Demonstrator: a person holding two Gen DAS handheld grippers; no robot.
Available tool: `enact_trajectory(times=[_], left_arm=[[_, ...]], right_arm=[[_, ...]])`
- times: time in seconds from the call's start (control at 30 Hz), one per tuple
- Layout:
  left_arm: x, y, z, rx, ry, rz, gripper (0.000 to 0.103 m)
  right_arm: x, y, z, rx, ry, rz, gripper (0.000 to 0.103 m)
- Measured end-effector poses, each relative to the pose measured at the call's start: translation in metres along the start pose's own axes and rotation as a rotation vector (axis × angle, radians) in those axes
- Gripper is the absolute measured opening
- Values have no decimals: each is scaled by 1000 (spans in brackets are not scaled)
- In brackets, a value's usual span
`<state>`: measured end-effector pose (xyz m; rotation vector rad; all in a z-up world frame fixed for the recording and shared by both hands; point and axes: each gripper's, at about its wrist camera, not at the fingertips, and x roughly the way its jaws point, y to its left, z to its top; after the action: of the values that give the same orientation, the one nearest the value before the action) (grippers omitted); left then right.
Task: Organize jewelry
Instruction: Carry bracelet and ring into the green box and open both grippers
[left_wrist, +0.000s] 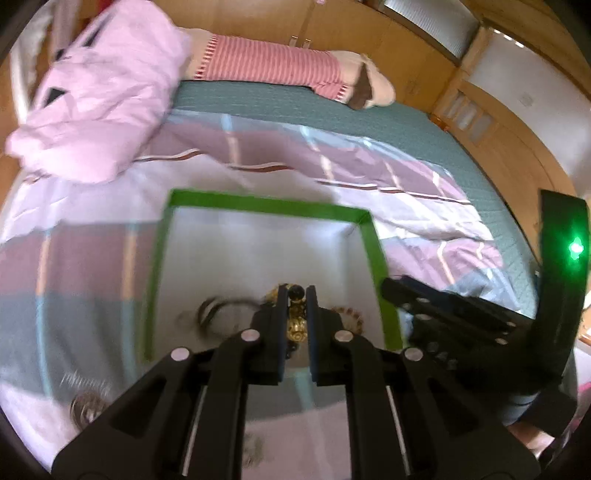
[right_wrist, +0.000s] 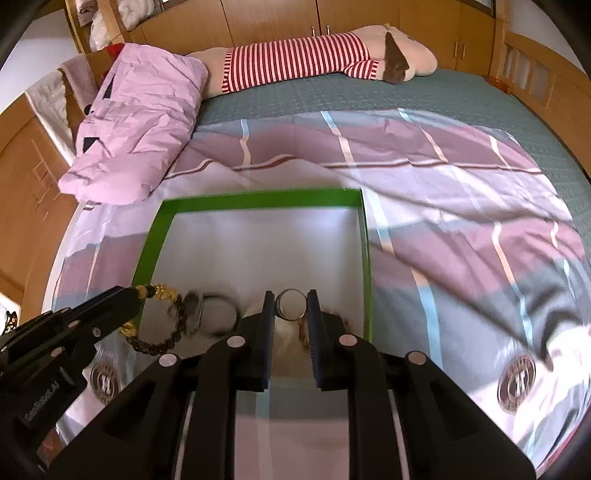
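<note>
Green-rimmed box (right_wrist: 255, 201) sits straight ahead, below both: left gripper (left_wrist: 296, 295) clamps the beaded bracelet (right_wrist: 159, 332), right gripper (right_wrist: 291, 302) pinches the silver ring (right_wrist: 291, 303).

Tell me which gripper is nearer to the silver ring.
Right. The right gripper has its jaws shut on the silver ring; the left gripper is off to its left, holding the beaded bracelet.
</note>
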<state>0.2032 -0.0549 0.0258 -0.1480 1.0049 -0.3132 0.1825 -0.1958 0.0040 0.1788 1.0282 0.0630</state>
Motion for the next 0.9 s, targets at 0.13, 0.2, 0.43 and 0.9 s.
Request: enact_trajectory(times=[0.13,0.2,0.43,0.9], left_arm=[[53,3,23,-6,66,23,9],[73,12,27,-24,80,28,9],[126,41,24,-50,132,63,9],[110,56,26,-54,62,138,64]], right_arm=[[37,1,25,16,63,42,17],[59,2,33,-8,90,-7,17],[115,-5,30,-35,163,-52,17],[139,5,10,-134,185,-134,30]])
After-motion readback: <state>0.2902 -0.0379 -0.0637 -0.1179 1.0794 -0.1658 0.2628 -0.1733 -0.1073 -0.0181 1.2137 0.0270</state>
